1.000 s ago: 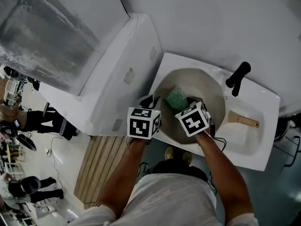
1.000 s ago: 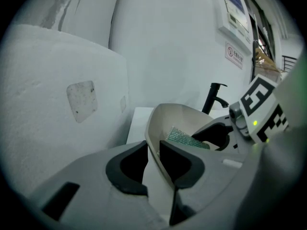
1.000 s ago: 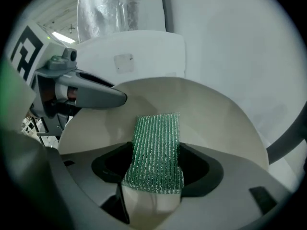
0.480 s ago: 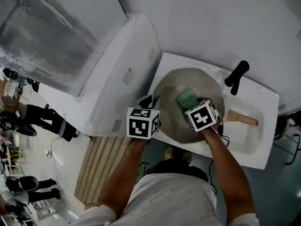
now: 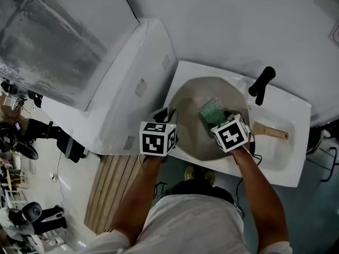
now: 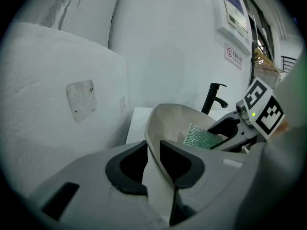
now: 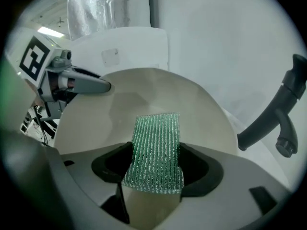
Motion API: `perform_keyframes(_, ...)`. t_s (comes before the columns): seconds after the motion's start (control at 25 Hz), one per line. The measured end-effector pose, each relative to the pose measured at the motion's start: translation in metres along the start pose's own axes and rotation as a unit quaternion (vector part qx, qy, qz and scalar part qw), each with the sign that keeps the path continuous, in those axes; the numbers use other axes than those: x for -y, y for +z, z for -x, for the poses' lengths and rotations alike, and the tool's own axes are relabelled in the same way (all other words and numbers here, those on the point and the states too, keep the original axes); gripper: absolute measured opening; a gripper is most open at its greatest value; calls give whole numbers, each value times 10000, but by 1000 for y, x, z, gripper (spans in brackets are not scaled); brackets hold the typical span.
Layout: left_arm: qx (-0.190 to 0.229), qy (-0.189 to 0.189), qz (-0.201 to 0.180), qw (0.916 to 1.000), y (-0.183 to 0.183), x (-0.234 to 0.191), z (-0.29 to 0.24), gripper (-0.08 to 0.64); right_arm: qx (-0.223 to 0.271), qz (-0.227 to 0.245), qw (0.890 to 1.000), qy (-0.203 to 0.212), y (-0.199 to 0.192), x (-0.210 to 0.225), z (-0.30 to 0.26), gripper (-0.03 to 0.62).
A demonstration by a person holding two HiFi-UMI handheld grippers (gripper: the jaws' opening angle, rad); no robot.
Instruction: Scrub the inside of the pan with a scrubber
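**Pan** [image 5: 192, 103]: pale beige, round, sits tilted in the white sink [image 5: 296, 111]. The head view shows the whole bowl from above. The left gripper view [image 6: 173, 117] shows only its near rim and inner wall, and the right gripper view [image 7: 144, 87] looks across its inside.

**Scrubber** [image 5: 213, 110]: green ribbed mesh pad, lying against the pan's inner surface on the faucet side. The right gripper view [image 7: 157, 147] shows its weave and full length. The left gripper view [image 6: 201, 139] shows it edge-on.

**Left gripper** [image 5: 166, 115]: jaws clamped on the pan's near rim. Only its own view [image 6: 152, 163] shows the thin pan wall running between the two dark pads.

**Right gripper** [image 5: 222, 118]: jaws closed on the scrubber's near end, confirmed in its own view [image 7: 156, 166]. In the head view the marker cube hides the grip.

**Faucet** [image 5: 261, 84]: black, at the sink's back edge. The spout's downward curve is clear only in the right gripper view [image 7: 278, 113].

**Wooden handle** [image 5: 272, 133]: lies in the sink basin right of the pan, seen in the head view alone.

**Wall notices** [image 6: 233, 8]: seen in the left gripper view alone.
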State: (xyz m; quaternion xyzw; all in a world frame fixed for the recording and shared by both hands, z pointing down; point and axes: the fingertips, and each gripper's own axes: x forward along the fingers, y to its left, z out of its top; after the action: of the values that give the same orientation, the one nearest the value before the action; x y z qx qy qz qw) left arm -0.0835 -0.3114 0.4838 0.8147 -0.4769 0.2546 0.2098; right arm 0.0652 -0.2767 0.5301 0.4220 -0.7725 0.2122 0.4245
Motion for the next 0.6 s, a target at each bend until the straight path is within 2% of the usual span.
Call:
perform_keyframes(0.32,-4,-1,-1,10000,-1,0,0,89,168,283,9972,666,18,-64,2,304)
perform_keyframes(0.6,1,21,-9,10000,0,1,0,89,40,460,9953,854,15,-80,-10,304)
